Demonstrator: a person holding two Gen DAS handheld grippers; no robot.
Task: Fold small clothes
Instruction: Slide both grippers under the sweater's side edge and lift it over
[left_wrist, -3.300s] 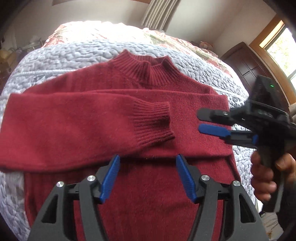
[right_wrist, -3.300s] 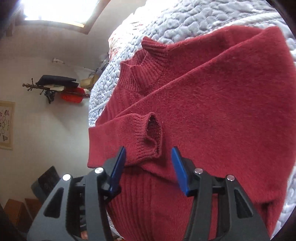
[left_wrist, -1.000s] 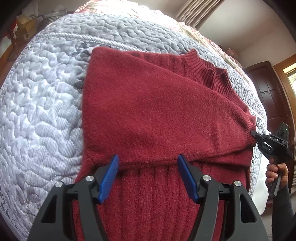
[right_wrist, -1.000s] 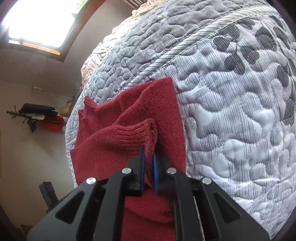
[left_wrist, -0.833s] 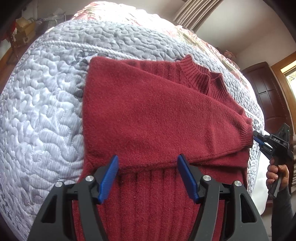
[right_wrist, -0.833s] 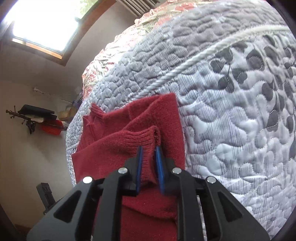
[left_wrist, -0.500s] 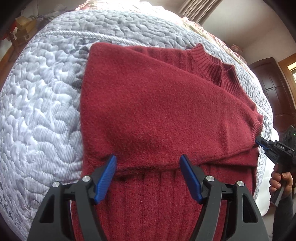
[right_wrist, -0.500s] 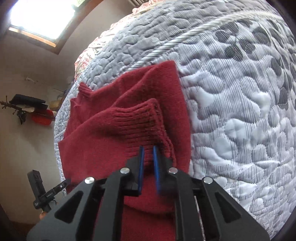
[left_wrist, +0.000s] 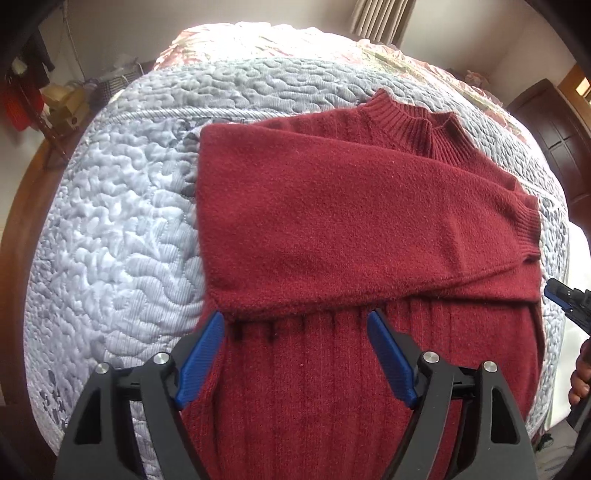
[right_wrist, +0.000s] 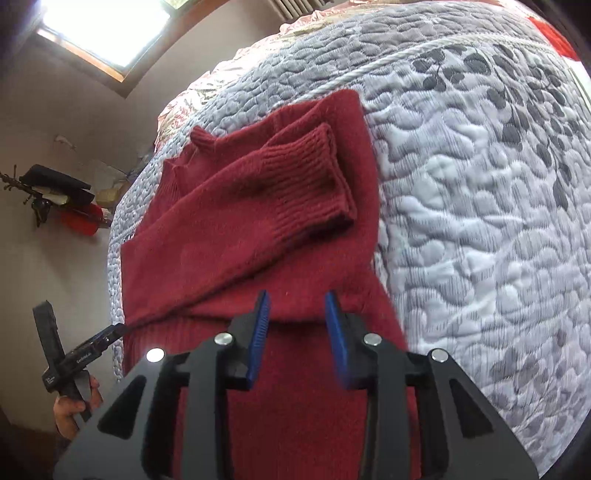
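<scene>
A dark red knit sweater (left_wrist: 354, 229) lies flat on a grey quilted bed, collar (left_wrist: 417, 122) at the far end. Both sleeves are folded across the chest, and the top sleeve's ribbed cuff (right_wrist: 314, 177) rests at the sweater's right edge. My left gripper (left_wrist: 295, 354) is open above the ribbed lower body, just below the folded sleeve. My right gripper (right_wrist: 297, 336) is open over the sweater's right side, below the cuff, with nothing between its fingers. It also shows as the right gripper (left_wrist: 565, 302) at the edge of the left wrist view.
The grey quilt (left_wrist: 118, 229) spreads wide on both sides of the sweater (right_wrist: 236, 229), with a wooden bed rim (left_wrist: 18, 229) at left. A dark door (left_wrist: 554, 136) and a curtain stand beyond. A hand holds the left gripper (right_wrist: 74, 358).
My right gripper let go of the cuff, opened and drew back; the cuff now lies flat on the sweater. The left gripper shifted slightly and stayed open.
</scene>
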